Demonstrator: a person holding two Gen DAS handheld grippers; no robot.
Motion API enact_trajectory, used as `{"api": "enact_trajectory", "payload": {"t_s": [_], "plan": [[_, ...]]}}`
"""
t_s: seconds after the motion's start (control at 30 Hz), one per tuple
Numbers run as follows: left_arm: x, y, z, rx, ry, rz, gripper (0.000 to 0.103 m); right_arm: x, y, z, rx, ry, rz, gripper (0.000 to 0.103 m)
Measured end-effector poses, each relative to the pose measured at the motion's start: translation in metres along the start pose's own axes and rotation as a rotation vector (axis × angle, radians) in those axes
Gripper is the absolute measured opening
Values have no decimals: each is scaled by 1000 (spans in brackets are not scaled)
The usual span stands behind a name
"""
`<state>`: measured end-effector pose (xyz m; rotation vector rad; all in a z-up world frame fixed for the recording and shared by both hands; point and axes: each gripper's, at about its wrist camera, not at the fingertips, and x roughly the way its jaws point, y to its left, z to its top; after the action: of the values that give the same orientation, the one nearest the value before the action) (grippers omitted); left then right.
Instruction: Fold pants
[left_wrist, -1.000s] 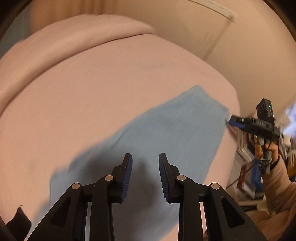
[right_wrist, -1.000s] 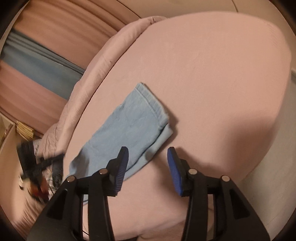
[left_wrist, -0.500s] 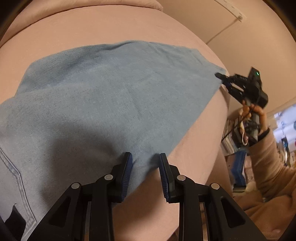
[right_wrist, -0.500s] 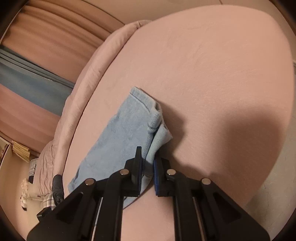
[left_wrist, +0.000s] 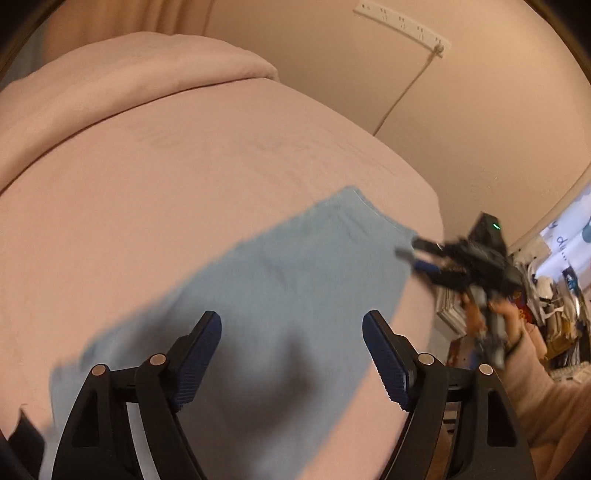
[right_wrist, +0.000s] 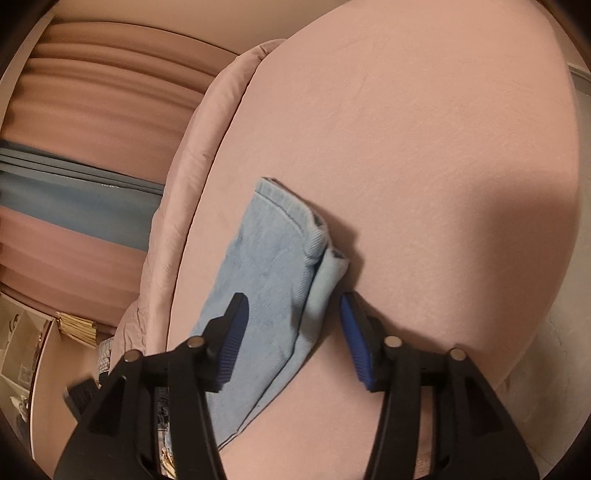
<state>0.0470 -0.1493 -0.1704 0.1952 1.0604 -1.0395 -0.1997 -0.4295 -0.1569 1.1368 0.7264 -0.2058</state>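
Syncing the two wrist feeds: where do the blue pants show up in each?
Left wrist: pants run as a band from lower left to centre right, behind the open left gripper.
Right wrist: pants lie left of centre, hem end uppermost, between the fingers of the open right gripper.
Shared landmark: the pink bed.

You're working over a bed (left_wrist: 184, 177) in a pink sheet, with a bunched pink duvet (left_wrist: 122, 74) along its far side. Behind it stands a plain beige wall (left_wrist: 461, 122) carrying a white strip (left_wrist: 402, 24) with a cord (left_wrist: 402, 92) hanging down. Your right-wrist view shows pink curtains (right_wrist: 103, 122) with a blue band (right_wrist: 74, 206) across them — light is warm and dim. Clutter (left_wrist: 554, 295) crowds the right edge.
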Motion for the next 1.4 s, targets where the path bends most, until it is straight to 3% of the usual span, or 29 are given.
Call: {"api": "enact_trajectory", "payload": {"t_s": [0.3,0.43,0.57,0.63,0.67,0.7,0.77,0.9,0.97,1.0,1.13,1.2,1.23,1.27,1.3,1.33,1.4], "plan": [[114,-11,84,124,155,26,78,10,4,4,-49,16,8,53],[160,-33,95,211,235,-2,78,14,11,3,-95,6,-22,53],[174,-55,86,342,258,-8,74,15,14,0,-141,-13,-57,51],[177,-53,91,331,264,-32,66,17,17,-1,-171,-20,-76,42],[177,-47,96,297,263,-48,50,20,19,0,-189,-18,-98,32],[176,-40,98,271,261,-52,28,20,18,-1,-193,-20,-110,27],[174,-27,104,197,267,-97,17,22,14,2,-180,-20,-111,15],[173,-39,94,241,225,-30,14,23,10,3,-177,-15,-100,14],[173,-40,95,203,203,-9,15,21,14,3,-195,-17,-115,14],[172,-37,94,163,192,-2,21,22,15,4,-197,-18,-118,14],[123,-15,83,52,41,-1,22,22,19,8,-178,-10,-183,14],[93,4,76,3,-4,-10,24,11,32,6,-240,-65,-284,30],[66,20,68,-27,-27,2,27,4,44,4,-296,-125,-377,44],[46,35,59,-46,-48,25,42,-4,57,2,-350,-195,-461,47],[24,51,50,-61,-62,59,63,-9,65,0,-384,-229,-482,47],[10,64,44,-77,-69,94,69,-13,81,-3,-448,-253,-461,47],[-23,96,21,-121,-75,152,71,-7,110,-11,-552,-212,-388,50]]}}
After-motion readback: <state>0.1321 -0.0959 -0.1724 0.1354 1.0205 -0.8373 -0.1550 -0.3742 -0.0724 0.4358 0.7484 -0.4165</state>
